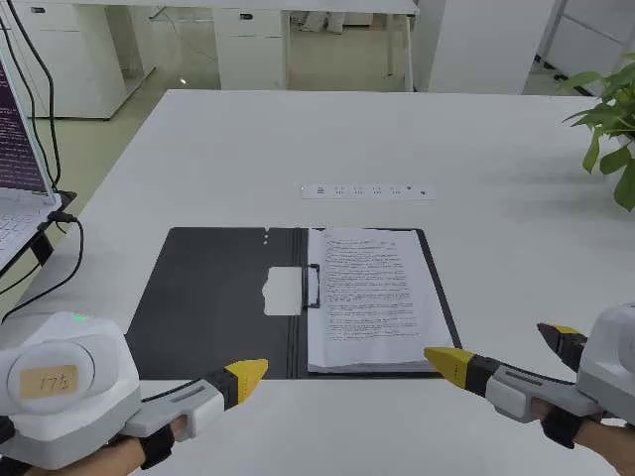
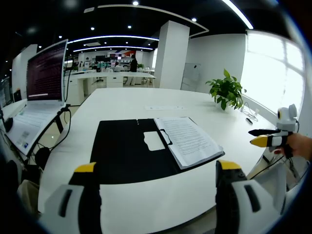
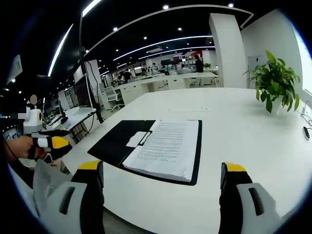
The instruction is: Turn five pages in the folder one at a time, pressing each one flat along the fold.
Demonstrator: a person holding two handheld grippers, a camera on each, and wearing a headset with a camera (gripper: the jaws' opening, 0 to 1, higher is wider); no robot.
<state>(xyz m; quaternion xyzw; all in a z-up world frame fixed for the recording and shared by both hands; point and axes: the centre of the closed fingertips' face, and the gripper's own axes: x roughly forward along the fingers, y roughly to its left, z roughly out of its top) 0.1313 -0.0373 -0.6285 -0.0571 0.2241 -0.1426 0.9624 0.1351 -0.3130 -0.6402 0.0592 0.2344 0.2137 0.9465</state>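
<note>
Folder (image 1: pixel 223 312), black, lies open and flat on the white desk (image 1: pixel 516 159), near the front edge. Left of the folder an open laptop (image 1: pixel 18 149) stands at the desk's side. The left gripper (image 2: pixel 156 168) hovers off the folder's front left corner, its yellow-tipped fingers (image 2: pixel 86 168) spread wide and holding nothing. A stack of printed pages (image 1: pixel 369 297) lies flat on the folder's right half. Beyond the folder sits a white power strip (image 1: pixel 367 190). The right gripper (image 3: pixel 162 168) hovers off the folder's front right corner, fingers wide and empty. A plant (image 1: pixel 613 119) stands well to the folder's right.
</note>
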